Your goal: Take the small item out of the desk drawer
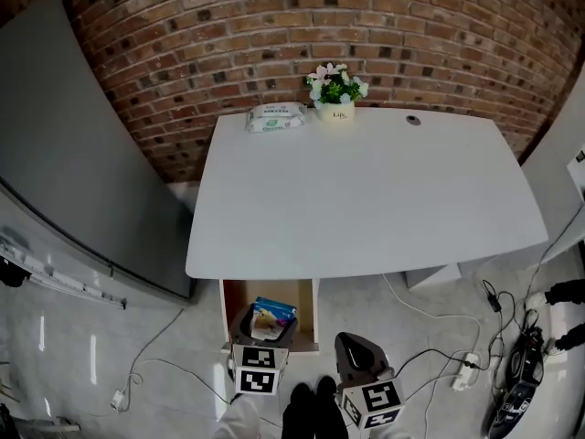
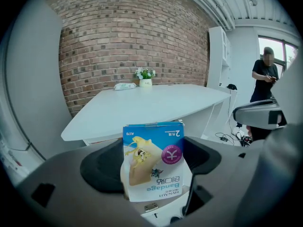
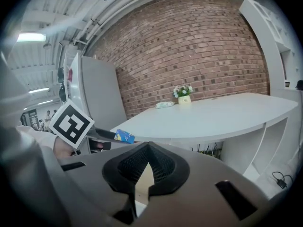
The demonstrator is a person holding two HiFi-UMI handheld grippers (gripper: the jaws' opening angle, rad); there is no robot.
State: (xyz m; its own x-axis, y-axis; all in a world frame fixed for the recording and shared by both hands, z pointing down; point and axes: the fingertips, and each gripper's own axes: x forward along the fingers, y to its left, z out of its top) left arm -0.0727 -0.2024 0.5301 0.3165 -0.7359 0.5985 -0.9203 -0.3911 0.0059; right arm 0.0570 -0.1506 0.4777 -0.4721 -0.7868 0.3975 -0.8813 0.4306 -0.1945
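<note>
A blue and white bandage packet (image 2: 154, 162) with a yellow cartoon print stands upright between the two dark pads of my left gripper (image 2: 152, 167), which is shut on it. From the head view the left gripper (image 1: 263, 329) holds the packet (image 1: 273, 315) over the open wooden drawer (image 1: 226, 311) under the white desk's (image 1: 366, 190) front left edge. My right gripper (image 1: 355, 347) hangs to the right of the drawer, shut with nothing in it. In the right gripper view its jaws (image 3: 147, 167) meet, and the packet (image 3: 124, 136) shows at the left.
A flower pot (image 1: 336, 91) and a pack of wipes (image 1: 276, 116) sit at the desk's far edge. Cables and a power strip (image 1: 468, 370) lie on the floor to the right. A grey cabinet (image 1: 73, 154) stands left. A person (image 2: 263, 79) stands far right.
</note>
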